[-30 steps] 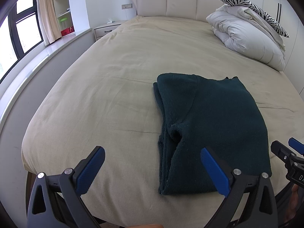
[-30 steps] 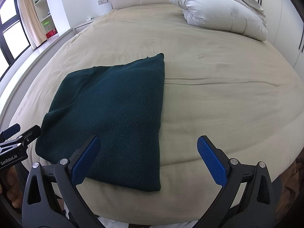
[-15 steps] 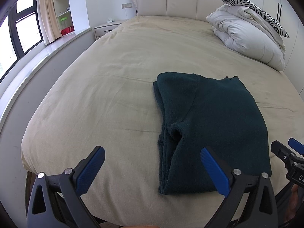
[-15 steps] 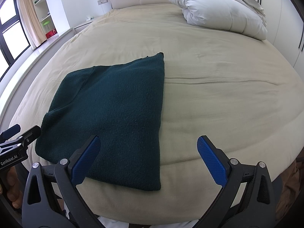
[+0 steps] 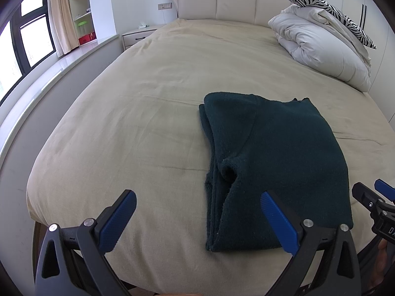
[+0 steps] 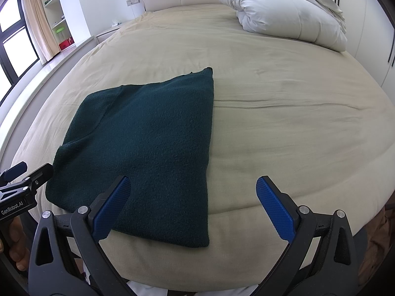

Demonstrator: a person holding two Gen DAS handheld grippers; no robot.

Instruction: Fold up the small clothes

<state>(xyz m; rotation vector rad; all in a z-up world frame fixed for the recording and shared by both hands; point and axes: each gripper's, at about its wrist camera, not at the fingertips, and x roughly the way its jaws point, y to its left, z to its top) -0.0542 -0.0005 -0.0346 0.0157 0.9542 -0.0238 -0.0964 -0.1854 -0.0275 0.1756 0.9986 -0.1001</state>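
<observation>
A dark green knit garment [image 5: 276, 162] lies folded flat on the beige bed [image 5: 153, 113], near its front edge; it also shows in the right wrist view [image 6: 150, 148]. My left gripper [image 5: 197, 219] is open and empty, held just in front of the garment's near left corner. My right gripper [image 6: 192, 207] is open and empty, held above the garment's near right corner. Each gripper shows at the edge of the other's view: the right one [image 5: 375, 209] and the left one [image 6: 22, 182].
A folded white duvet [image 5: 323, 51] with a zebra-print pillow [image 5: 330, 9] lies at the bed's far right. A nightstand [image 5: 138, 34], a window sill [image 5: 44, 74] and shelves stand to the left. The padded headboard [image 5: 222, 0] is at the back.
</observation>
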